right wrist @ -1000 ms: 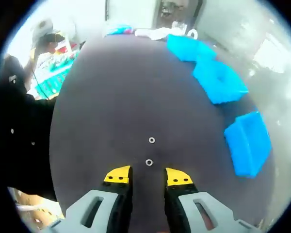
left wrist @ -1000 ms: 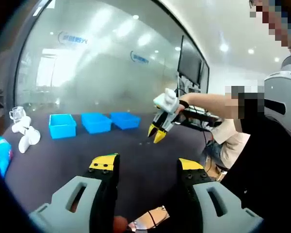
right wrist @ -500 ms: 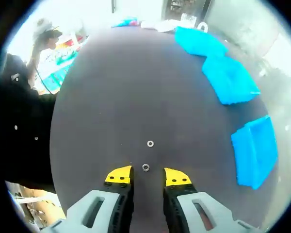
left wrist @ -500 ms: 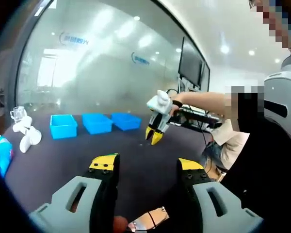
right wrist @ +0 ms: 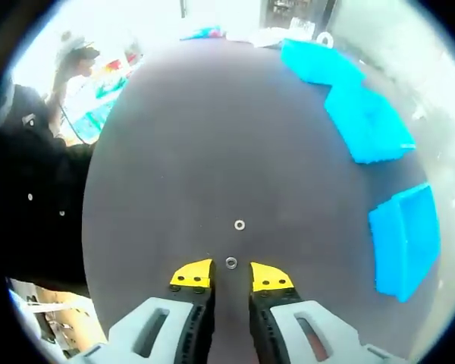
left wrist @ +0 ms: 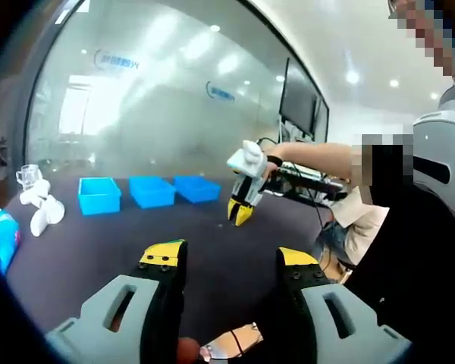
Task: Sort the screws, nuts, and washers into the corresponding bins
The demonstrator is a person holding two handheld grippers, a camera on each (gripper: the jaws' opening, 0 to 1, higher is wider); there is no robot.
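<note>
Left gripper view: left gripper (left wrist: 231,262) jaws apart, nothing held, over dark table (left wrist: 98,243), three blue bins (left wrist: 150,191) far side, right gripper (left wrist: 240,213) tips down, right gripper view: right gripper (right wrist: 230,274) jaws narrowly apart, washer (right wrist: 230,262) just ahead of tips, ungrasped, second washer (right wrist: 240,224) beyond.

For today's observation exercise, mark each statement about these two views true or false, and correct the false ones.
1. Three blue bins stand on the dark table. True.
2. The right gripper holds a washer. False: the ring-shaped part lies on the table just ahead of its fingers.
3. Two small ring-shaped parts lie on the table. True.
4. The left gripper is shut. False: its fingers stand wide apart.
5. The bins are red. False: blue.
</note>
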